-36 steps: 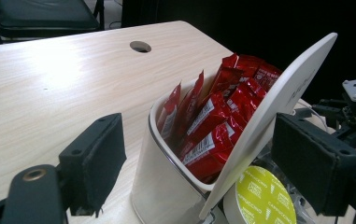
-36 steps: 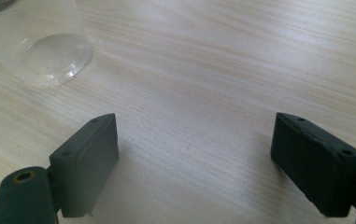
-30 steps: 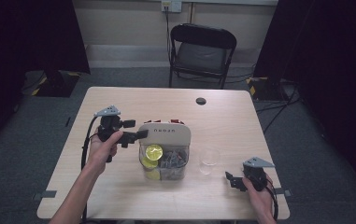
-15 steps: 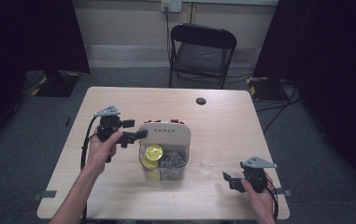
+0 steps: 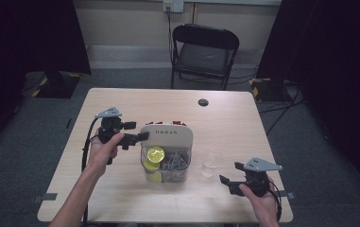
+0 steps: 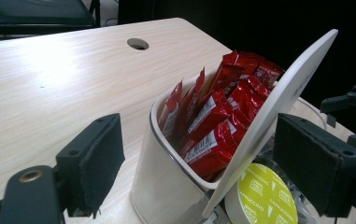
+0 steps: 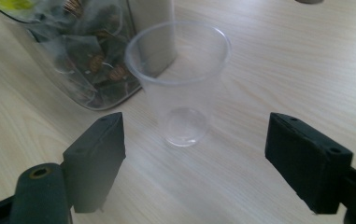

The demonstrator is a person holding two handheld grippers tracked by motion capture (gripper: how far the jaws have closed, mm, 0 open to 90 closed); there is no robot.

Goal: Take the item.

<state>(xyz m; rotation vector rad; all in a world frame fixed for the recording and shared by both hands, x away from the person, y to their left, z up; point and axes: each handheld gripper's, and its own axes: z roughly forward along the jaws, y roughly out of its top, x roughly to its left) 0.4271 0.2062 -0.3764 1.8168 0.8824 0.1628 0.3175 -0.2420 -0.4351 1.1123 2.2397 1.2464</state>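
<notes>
A storage container (image 5: 166, 156) stands mid-table with a white panel (image 5: 167, 134) tilted across its top. Red sachets (image 6: 217, 121) fill its white rear section. Its clear front holds yellow-lidded capsules (image 5: 155, 153) and dark wrapped items (image 7: 96, 60). My left gripper (image 5: 137, 131) is open at the container's left rear corner, and its jaws straddle the white section and panel (image 6: 278, 98) without touching. A clear, upright plastic cup (image 5: 211, 162) stands right of the container. My right gripper (image 5: 230, 173) is open, a little short of the cup (image 7: 182, 79), with nothing between its jaws.
The wooden table (image 5: 121, 104) has a round cable hole (image 5: 202, 102) near its far edge. A black folding chair (image 5: 203, 52) stands behind it. The cup sits close to the container's right wall. My right gripper is near the table's front right corner.
The right gripper has shifted very slightly near the cup. The left gripper and the container stay as they were.
</notes>
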